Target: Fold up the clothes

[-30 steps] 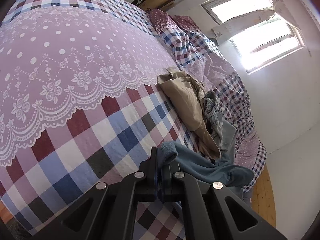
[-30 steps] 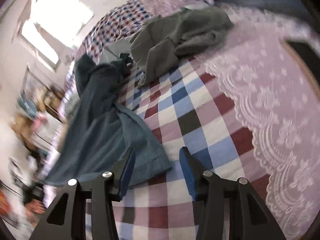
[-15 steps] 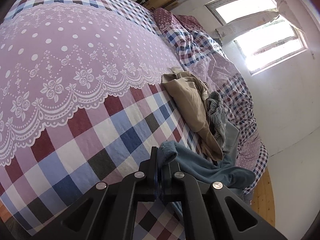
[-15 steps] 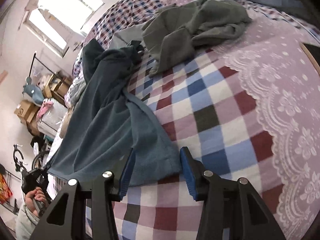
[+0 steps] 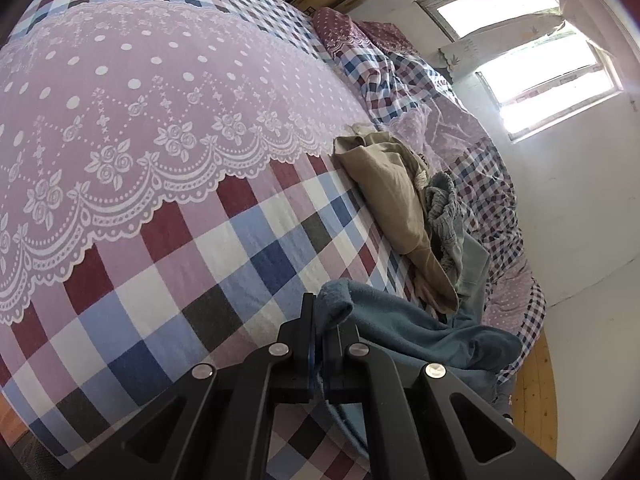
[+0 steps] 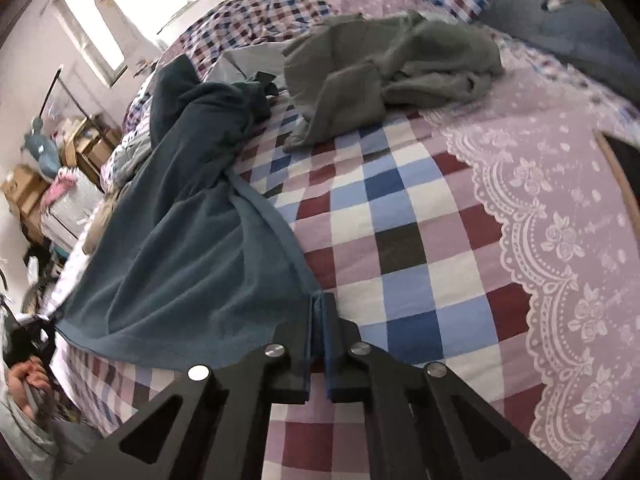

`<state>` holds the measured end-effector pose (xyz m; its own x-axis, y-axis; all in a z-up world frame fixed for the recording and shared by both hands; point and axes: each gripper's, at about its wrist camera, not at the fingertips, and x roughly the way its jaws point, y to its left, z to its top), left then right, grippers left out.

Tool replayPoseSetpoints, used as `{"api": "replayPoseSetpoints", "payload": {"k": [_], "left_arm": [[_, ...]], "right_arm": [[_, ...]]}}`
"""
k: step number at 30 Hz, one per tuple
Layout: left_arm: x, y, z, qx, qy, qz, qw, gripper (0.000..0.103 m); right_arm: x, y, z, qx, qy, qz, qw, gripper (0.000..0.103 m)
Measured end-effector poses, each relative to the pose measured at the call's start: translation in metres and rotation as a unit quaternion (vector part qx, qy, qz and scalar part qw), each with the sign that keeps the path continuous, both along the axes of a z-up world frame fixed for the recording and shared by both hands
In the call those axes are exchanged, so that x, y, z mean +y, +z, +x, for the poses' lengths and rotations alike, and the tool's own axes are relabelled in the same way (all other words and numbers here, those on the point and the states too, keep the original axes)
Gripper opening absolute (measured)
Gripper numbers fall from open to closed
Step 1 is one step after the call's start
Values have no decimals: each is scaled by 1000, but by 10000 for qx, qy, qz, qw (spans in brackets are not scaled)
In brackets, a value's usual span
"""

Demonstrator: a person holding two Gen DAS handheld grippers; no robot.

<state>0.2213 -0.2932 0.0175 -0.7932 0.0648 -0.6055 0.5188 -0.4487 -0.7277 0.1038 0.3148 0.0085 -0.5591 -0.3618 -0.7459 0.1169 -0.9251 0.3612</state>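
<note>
A teal-blue garment (image 6: 192,248) lies spread and rumpled across the left part of the checked bedspread (image 6: 404,240). My right gripper (image 6: 318,312) is shut on its near corner. In the left wrist view the same blue garment (image 5: 424,332) trails off to the right over the bed's edge, and my left gripper (image 5: 322,320) is shut on another bunched corner of it. A grey-olive garment (image 6: 384,60) lies crumpled further back on the bed; in the left wrist view it shows as a tan garment (image 5: 396,196).
A pale blue-grey bunched garment (image 5: 446,216) lies beside the tan one. A checked duvet (image 5: 460,128) is heaped along the wall under a bright window (image 5: 532,60). Wooden floor (image 5: 536,392) shows past the bed's edge. Cluttered boxes (image 6: 60,176) stand at the left.
My right gripper was open over the blue garment's corner and has now shut on it. The left gripper stays shut on its corner, with the view shifting slightly.
</note>
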Motion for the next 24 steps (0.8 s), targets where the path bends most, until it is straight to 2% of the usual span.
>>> {"api": "replayPoseSetpoints", "payload": {"k": [3,7,13,20,24], "left_arm": [[4,1,2,1,-56,-6,10000,0],[14,2,4,-35,-264,11,9996,0],[34,14,11,19,-657,-181,9977,0],[66,30,28,163,-1160,-338,9925,0],[76,37,42,226,-1283,-380,9907,0]], "right_arm": [[0,13,11,284,-176,444,9985,2],[1,40,33,782,-431,1057,9904,1],[28,64,61,991,-918,1150,9841,1],[55,84,100,1055,-1210,1258,9790,1],[69,88,120,1047,-1351,1273,9770,1]]}}
